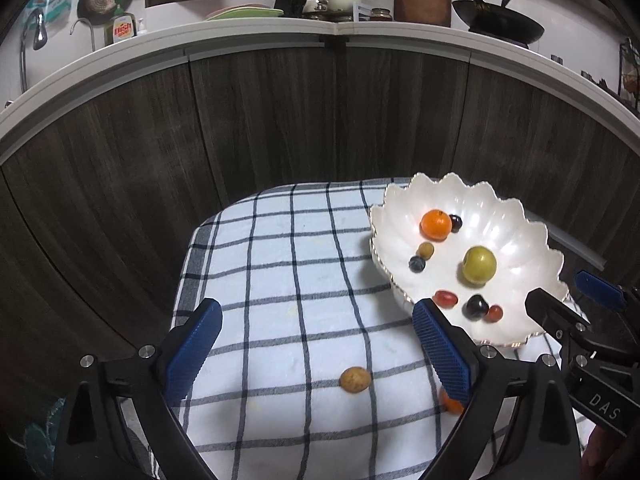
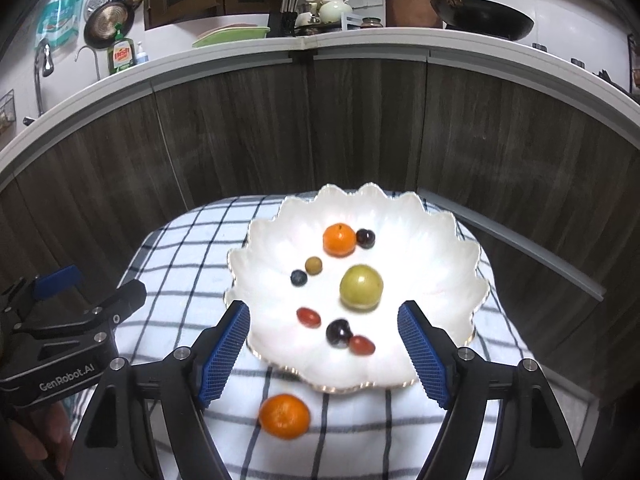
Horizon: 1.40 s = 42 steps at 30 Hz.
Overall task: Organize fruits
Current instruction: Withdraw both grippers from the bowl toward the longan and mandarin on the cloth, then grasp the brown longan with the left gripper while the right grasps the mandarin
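A white scalloped bowl (image 1: 520, 240) (image 2: 432, 240) sits on a checked cloth (image 1: 280, 280) (image 2: 180, 248). It holds an orange (image 2: 339, 239), a green apple (image 2: 361, 287), and several small grapes, berries and cherry tomatoes. A small brown fruit (image 1: 354, 379) lies on the cloth between the fingers of my left gripper (image 1: 320, 340), which is open and empty. A loose orange (image 2: 285, 416) (image 1: 452, 402) lies on the cloth before the bowl, below my right gripper (image 2: 324, 344), which is open and empty over the bowl's near rim.
Dark wood cabinet fronts (image 1: 280, 120) curve behind the table under a white counter (image 1: 240, 40). The counter carries a wok (image 2: 484, 20), dish soap (image 2: 122, 54), plates and a teapot. Each gripper shows at the edge of the other's view.
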{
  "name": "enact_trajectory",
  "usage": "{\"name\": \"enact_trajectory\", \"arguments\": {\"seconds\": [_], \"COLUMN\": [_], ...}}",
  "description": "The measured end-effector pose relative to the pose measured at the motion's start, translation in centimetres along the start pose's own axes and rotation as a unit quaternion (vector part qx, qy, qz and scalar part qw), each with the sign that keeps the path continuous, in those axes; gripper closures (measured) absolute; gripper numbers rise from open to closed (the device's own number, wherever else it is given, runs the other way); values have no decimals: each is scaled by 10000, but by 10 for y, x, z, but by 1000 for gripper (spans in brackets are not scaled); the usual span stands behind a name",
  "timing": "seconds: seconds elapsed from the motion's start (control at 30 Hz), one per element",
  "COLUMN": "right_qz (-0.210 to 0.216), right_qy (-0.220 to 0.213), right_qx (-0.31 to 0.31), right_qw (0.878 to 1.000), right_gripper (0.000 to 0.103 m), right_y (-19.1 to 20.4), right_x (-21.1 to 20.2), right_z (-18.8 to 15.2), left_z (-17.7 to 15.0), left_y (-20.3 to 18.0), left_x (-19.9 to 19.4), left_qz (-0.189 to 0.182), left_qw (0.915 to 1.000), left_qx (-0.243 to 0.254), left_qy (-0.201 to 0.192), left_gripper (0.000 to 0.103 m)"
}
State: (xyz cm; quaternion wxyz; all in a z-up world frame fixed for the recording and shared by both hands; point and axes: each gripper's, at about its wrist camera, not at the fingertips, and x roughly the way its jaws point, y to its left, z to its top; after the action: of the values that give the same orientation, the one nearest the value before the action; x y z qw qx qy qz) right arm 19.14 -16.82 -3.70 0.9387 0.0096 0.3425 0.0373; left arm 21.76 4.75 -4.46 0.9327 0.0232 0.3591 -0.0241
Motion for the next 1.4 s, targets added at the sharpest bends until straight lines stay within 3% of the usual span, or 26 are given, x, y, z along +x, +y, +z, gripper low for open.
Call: {"name": "enact_trajectory", "arguments": {"seconds": [1.07, 1.4], "right_qz": [-215, -132], "right_qy": [680, 873], "right_qx": [-237, -198], "right_qw": [9972, 9959], "right_gripper": [26, 26], "right_y": [23, 23], "right_x": [34, 52], "right_z": [-73, -82], "left_z": [-56, -68], "left_y": [-5, -14], "left_x": [58, 84], "left_qz": [-311, -303], "left_qw": [9965, 9935], "left_qx": [526, 660], "left_qy": [564, 882], "left_gripper": [7, 21]}}
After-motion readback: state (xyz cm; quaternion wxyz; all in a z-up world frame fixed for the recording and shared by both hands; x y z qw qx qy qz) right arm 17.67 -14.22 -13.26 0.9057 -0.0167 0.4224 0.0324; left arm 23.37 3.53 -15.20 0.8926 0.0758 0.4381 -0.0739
